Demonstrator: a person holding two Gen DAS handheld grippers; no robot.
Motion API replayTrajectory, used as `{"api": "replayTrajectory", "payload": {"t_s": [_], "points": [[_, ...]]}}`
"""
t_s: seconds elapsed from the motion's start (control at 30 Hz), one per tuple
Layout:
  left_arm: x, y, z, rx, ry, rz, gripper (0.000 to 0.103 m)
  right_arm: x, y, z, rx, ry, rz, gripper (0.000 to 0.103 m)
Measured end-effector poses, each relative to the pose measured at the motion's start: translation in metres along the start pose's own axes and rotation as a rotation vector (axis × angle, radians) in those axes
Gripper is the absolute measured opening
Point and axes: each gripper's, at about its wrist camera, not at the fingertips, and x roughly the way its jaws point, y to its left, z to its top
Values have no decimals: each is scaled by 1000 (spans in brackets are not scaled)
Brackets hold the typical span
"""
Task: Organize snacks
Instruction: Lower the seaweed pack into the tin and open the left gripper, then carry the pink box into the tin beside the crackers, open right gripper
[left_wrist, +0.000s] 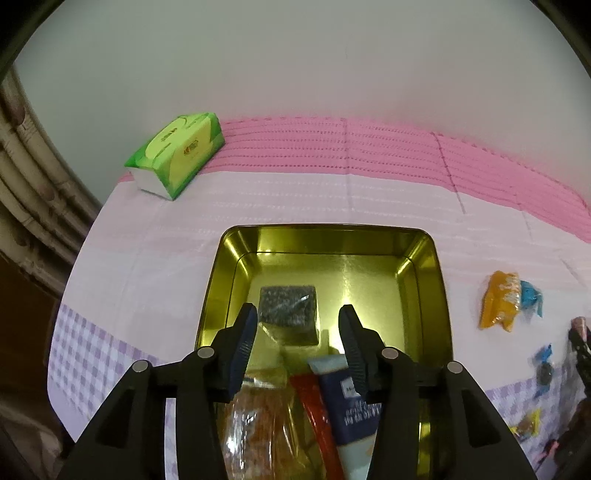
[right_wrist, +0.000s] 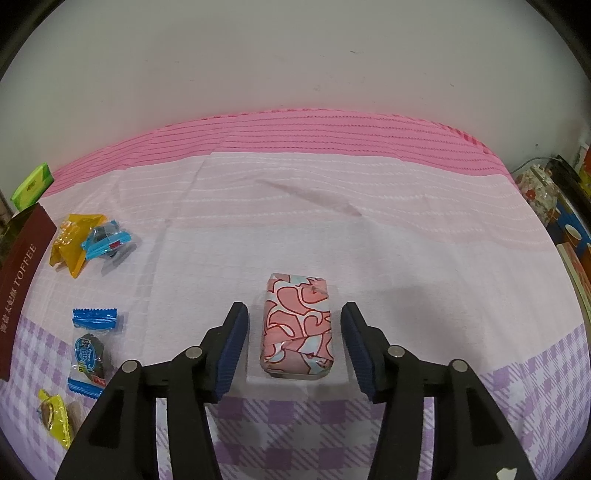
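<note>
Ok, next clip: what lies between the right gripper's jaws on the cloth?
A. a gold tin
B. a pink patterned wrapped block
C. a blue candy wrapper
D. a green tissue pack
B: in the right wrist view the pink patterned wrapped block lies on the tablecloth between the right gripper's open jaws, with a gap on each side.

Wide open cloth (right_wrist: 295, 221) lies ahead and to the right of the pink wrapped packet (right_wrist: 297, 326), nothing in the way there. On the left, 5 loose sweets, among them a blue one (right_wrist: 105, 242) and a yellow one (right_wrist: 55, 415), crowd the strip beside the tin's side (right_wrist: 22, 280). Inside the gold tin (left_wrist: 424, 251) the far half is bare past the dark square snack (left_wrist: 288, 310); its near end is packed with wrappers (left_wrist: 321, 413).
</note>
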Motion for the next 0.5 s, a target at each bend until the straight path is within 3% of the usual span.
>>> {"api": "replayTrajectory", "payload": {"t_s": [0.3,0.5], "points": [[-25,7,-23,24,-48,20,47,0,0,1,-4,4,-5,50],[-32,21,-39,-26,-43,13,47,-1,-1,1,2,24,-14,47]]}}
